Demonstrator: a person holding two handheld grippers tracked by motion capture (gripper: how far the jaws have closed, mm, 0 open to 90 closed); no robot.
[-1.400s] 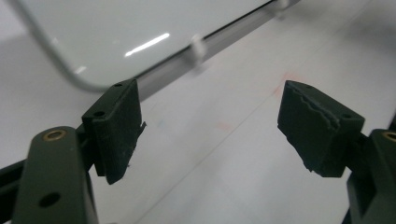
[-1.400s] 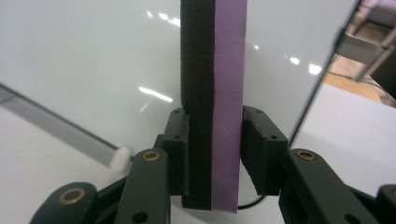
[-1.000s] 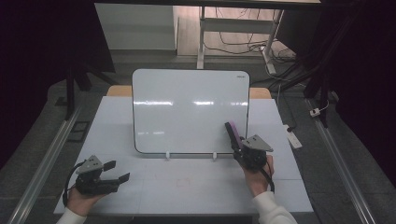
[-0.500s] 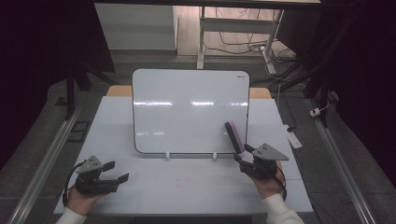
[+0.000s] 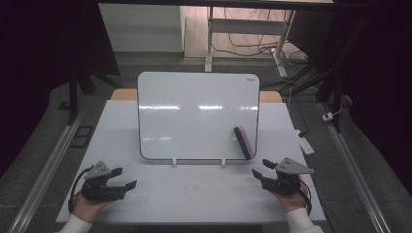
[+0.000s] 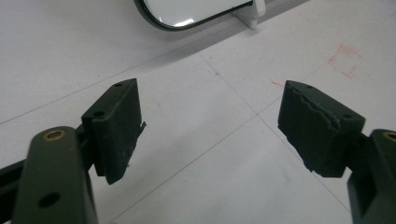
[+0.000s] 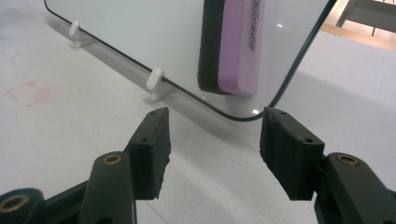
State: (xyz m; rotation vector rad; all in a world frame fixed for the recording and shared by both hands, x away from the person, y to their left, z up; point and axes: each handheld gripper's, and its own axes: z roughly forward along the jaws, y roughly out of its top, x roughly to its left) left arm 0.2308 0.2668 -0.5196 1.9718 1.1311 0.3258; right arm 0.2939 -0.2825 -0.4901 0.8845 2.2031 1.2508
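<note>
Jaws of the right gripper (image 5: pixel 265 168) stand apart with nothing between them, and they have just been opening. In the right gripper view the two black pads (image 7: pixel 152 149) frame bare tabletop, and just beyond them, toward twelve o'clock, a purple block eraser with a black felt face (image 7: pixel 232 46) clings upright to the lower corner of a white, black-rimmed whiteboard with rounded corners (image 7: pixel 140 37). The gripper does not touch the eraser.

In the high view the eraser (image 5: pixel 244 142) sits at the board's five o'clock corner, with the right gripper near it at five o'clock. The board (image 5: pixel 194 114) leans upright on two small white clip feet (image 5: pixel 173 160).

Jaws of the left gripper (image 5: pixel 124 178) also stand apart and empty, low over the pale grey table (image 5: pixel 194 204) at the board's seven o'clock, well apart from it. A faint red square mark (image 6: pixel 345 59) shows on the table ahead of that gripper.
</note>
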